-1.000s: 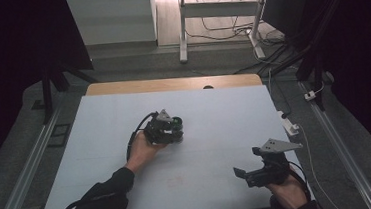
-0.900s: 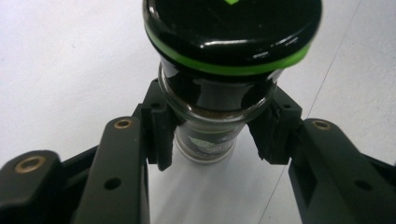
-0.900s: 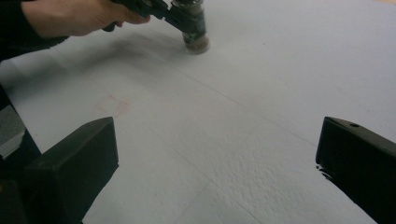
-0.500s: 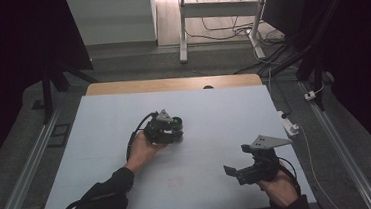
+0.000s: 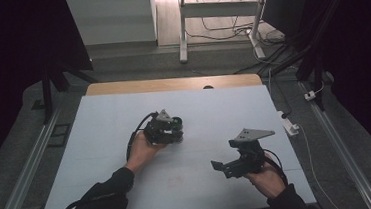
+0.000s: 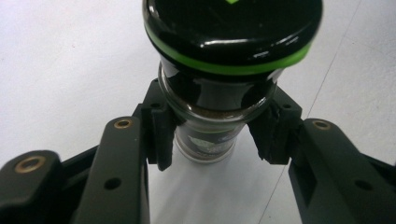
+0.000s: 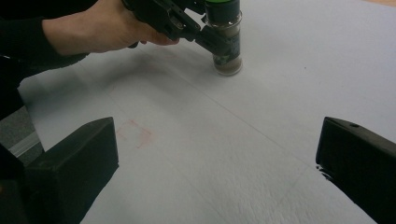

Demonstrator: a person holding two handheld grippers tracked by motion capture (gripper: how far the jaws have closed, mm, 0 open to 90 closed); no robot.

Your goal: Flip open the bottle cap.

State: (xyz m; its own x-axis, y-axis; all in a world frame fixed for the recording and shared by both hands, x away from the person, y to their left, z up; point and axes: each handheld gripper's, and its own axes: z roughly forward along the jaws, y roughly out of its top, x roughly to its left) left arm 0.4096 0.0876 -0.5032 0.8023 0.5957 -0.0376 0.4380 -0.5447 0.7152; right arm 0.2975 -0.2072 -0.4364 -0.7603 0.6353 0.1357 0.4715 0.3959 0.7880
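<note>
Jar [image 6: 219, 93] with green-banded black lid upright on white table [image 5: 101, 141] — clamped at both sides by left gripper [image 6: 215, 135]. Right gripper [image 5: 222, 167] well apart, jaws spread wide — nothing held.

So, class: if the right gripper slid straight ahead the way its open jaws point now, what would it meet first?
Probably bare white table at first; beyond it, the glass spice jar with the black, green-ringed lid, held by the left gripper. Depth is uncertain.
</note>
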